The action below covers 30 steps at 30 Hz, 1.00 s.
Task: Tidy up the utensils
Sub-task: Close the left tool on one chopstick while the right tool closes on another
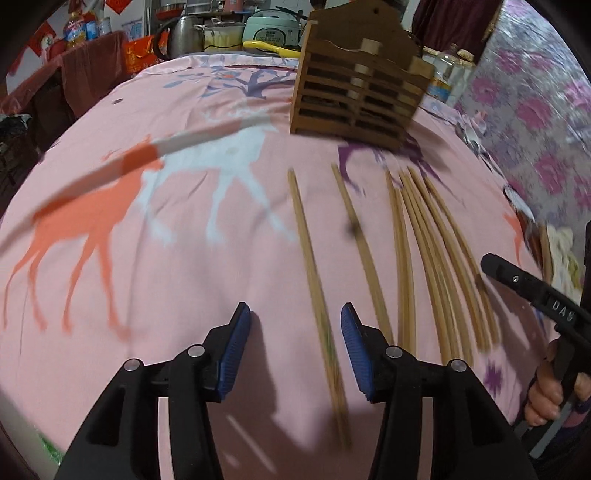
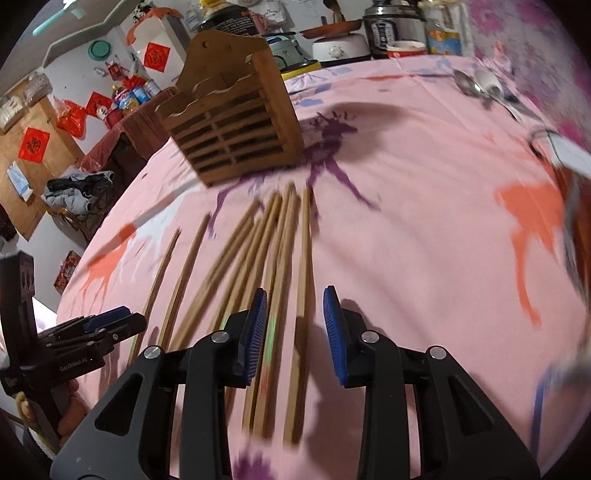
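Observation:
Several wooden chopsticks (image 1: 410, 254) lie side by side on the pink cloth, also in the right wrist view (image 2: 258, 251). A slatted wooden utensil holder (image 1: 358, 96) stands beyond them, also in the right wrist view (image 2: 232, 133). My left gripper (image 1: 295, 332) is open and empty, with the leftmost chopstick (image 1: 314, 280) lying between its jaws. My right gripper (image 2: 295, 321) is open and empty over the rightmost chopsticks (image 2: 301, 280). A long white and orange utensil (image 1: 147, 155) lies to the left.
Metal spoons (image 2: 476, 86) lie at the far right of the pink tablecloth (image 2: 424, 221). Pots, a kettle and a rice cooker (image 1: 269, 27) stand behind the table. A floral wall (image 1: 535, 110) is on the right.

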### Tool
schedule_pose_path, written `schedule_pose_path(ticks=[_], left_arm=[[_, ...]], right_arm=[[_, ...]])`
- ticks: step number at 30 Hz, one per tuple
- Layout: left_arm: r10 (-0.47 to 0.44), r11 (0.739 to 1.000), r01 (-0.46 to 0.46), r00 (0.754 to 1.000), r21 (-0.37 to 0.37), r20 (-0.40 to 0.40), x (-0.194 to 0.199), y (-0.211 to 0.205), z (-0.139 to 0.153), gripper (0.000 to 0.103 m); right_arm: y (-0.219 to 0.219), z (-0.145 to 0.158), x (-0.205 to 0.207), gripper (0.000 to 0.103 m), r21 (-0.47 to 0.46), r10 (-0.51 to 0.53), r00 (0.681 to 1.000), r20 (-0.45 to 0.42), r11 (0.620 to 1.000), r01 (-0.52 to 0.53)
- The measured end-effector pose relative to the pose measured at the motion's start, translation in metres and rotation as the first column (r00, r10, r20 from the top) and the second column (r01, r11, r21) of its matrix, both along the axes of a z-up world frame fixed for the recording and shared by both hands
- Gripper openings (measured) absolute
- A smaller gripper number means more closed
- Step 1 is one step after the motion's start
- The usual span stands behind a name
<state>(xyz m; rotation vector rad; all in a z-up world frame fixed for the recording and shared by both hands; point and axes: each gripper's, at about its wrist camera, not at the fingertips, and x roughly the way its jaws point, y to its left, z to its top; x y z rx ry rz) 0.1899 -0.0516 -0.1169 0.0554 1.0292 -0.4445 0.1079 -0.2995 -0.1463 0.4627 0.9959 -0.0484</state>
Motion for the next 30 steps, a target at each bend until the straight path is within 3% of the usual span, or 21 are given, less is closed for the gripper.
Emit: schedule_pose_path(ticks=[2, 8, 17, 20, 22, 24, 26, 30], left_arm=[[-0.004, 1.000, 0.003, 1.000, 0.014, 0.026, -0.024, 0.005, -0.001, 0.050], [-0.006, 0.996, -0.007, 0.990, 0.090, 0.143, -0.066, 0.001, -0.005, 0.050], [-0.010, 0.996, -0.010, 0.979, 0.093, 0.204, -0.077, 0.000, -0.008, 0.050], [-0.017, 0.996, -0.004, 0.974, 0.094, 0.228, -0.082, 0.000, -0.009, 0.048], [-0.021, 0.997, 0.003, 0.974, 0.082, 0.226, -0.083, 0.001, -0.009, 0.044], [-0.042, 0.997, 0.027, 0.974, 0.070, 0.223, -0.085, 0.000, -0.008, 0.023], [-0.063, 0.997, 0.049, 0.973, 0.066, 0.224, -0.088, -0.002, -0.008, 0.014], [-0.065, 0.997, 0.056, 0.975, 0.047, 0.214, -0.090, -0.001, -0.008, 0.007]], right_arm=[[0.003, 0.000, -0.018, 0.032, 0.000, -0.008, 1.000, 0.002, 1.000, 0.008], [0.028, 0.001, -0.058, 0.032, -0.134, 0.022, 0.999, 0.023, 0.991, -0.019], [0.052, -0.003, -0.063, 0.027, -0.293, 0.079, 0.995, 0.061, 0.955, -0.057], [0.052, -0.004, -0.065, 0.027, -0.297, 0.078, 0.994, 0.076, 0.953, -0.052], [0.050, -0.004, -0.066, 0.027, -0.287, 0.075, 0.993, 0.087, 0.957, -0.047], [0.050, -0.004, -0.068, 0.025, -0.290, 0.071, 0.993, 0.093, 0.956, -0.041], [0.048, -0.005, -0.069, 0.022, -0.288, 0.064, 0.993, 0.097, 0.957, -0.034], [0.046, -0.005, -0.071, 0.013, -0.272, 0.053, 0.993, 0.101, 0.962, -0.023]])
